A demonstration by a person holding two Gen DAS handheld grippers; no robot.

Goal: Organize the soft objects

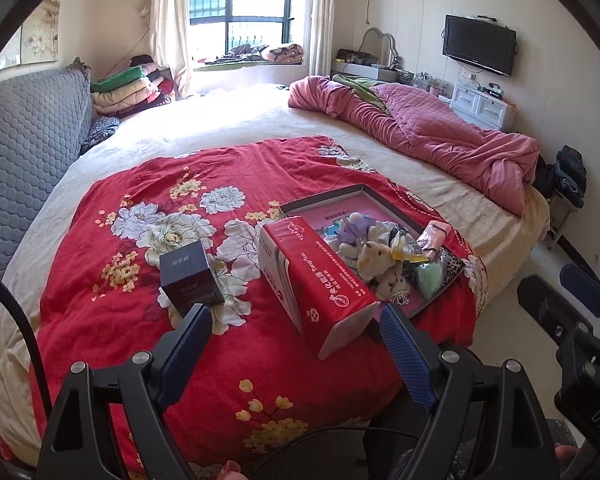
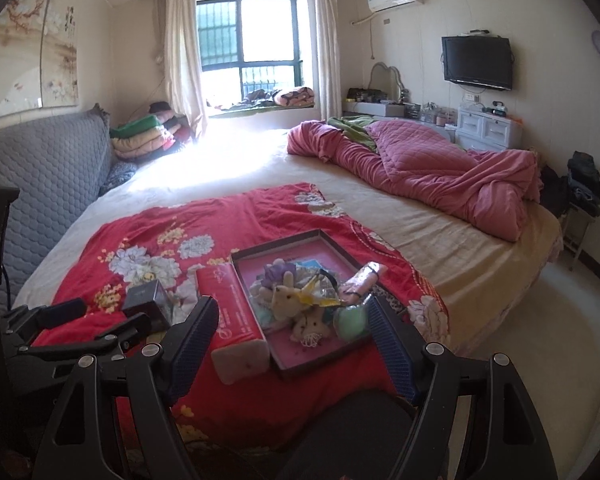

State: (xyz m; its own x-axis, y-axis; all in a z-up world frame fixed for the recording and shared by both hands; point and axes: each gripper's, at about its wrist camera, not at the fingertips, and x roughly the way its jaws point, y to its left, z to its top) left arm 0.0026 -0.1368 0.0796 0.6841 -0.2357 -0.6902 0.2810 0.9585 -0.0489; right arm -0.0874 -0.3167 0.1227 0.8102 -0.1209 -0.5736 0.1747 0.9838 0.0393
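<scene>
Red floral cloth (image 1: 148,240) covers the near part of the bed (image 1: 260,120), likely as a work surface that marks off the sorting area. On it, right of centre in both views, a shallow tray (image 2: 300,240) holds the soft toys (image 2: 288,296) heaped together with a green pouf (image 2: 352,322) and a pink pouch (image 2: 366,278) leaning on its right rim. A long red box (image 1: 320,284) lies touching the tray's left side; a dark box (image 1: 192,276) stands apart, further left. Left gripper (image 1: 296,322) and right gripper (image 2: 292,316) both hover low in frame, jaws wide and holding nothing. The heap fits either toys gathered in or toys waiting to be taken out.
</scene>
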